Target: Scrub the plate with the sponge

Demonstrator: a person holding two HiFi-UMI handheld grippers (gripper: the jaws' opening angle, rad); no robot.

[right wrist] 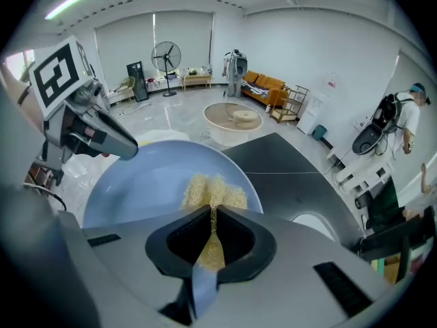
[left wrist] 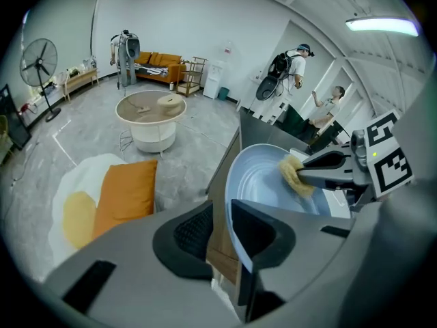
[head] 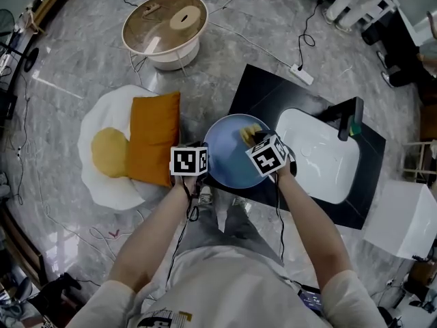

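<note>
A light blue plate (head: 229,152) is tilted up over the front edge of a black counter (head: 259,87). My left gripper (head: 203,166) is at the plate's left rim. In the left gripper view the rim (left wrist: 232,217) stands between the jaws of that gripper (left wrist: 222,227), against the right one, with a gap to the left pad. My right gripper (head: 258,142) is shut on a yellow sponge (head: 249,134), which it presses on the plate's face (right wrist: 150,183). The sponge (right wrist: 213,191) bulges out past the right gripper's (right wrist: 213,234) closed jaws.
A white sink basin (head: 321,156) with a black faucet (head: 351,118) lies to the right in the counter. On the floor to the left lie an orange cushion (head: 153,139) and an egg-shaped rug (head: 102,162). A round low table (head: 165,26) stands farther back.
</note>
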